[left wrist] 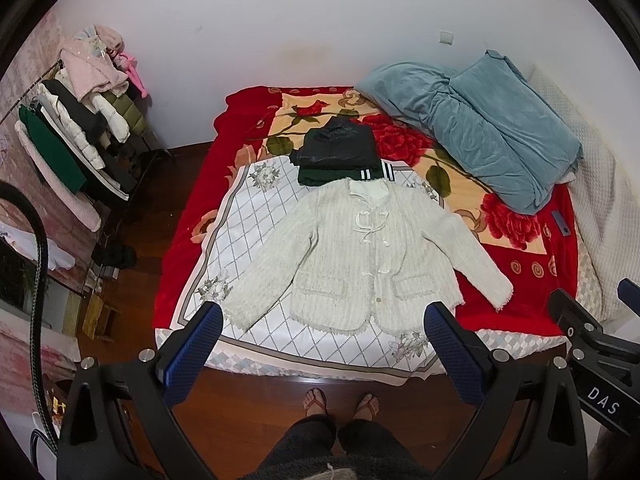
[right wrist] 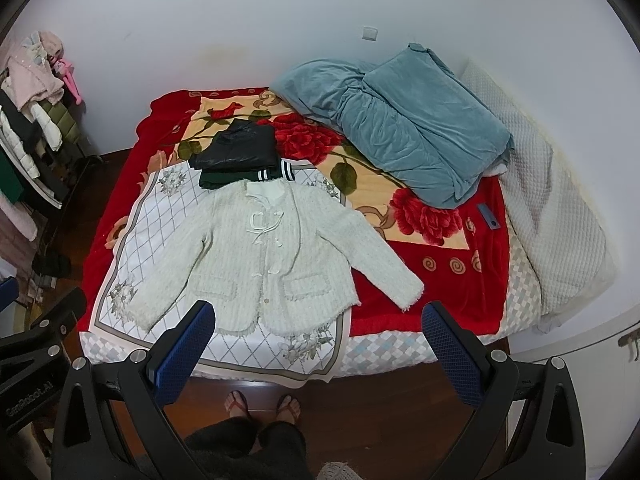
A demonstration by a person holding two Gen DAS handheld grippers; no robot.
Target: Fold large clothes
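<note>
A cream knit cardigan point(left wrist: 360, 256) lies flat and face up on a white checked cloth point(left wrist: 248, 208) on the bed, sleeves spread out to both sides. It also shows in the right wrist view point(right wrist: 264, 256). Behind its collar lies a stack of folded dark clothes point(left wrist: 340, 152), also in the right wrist view point(right wrist: 240, 152). My left gripper point(left wrist: 322, 320) is open and empty, held above the bed's near edge. My right gripper point(right wrist: 320, 318) is open and empty at the same height, to the right of the left one.
A red floral blanket point(left wrist: 520, 280) covers the bed. A bundled blue quilt point(left wrist: 480, 128) lies at its far right. A small blue object point(right wrist: 489, 216) lies on the blanket. A loaded clothes rack point(left wrist: 80, 128) stands at the left. The person's feet point(left wrist: 340, 404) stand on the wooden floor.
</note>
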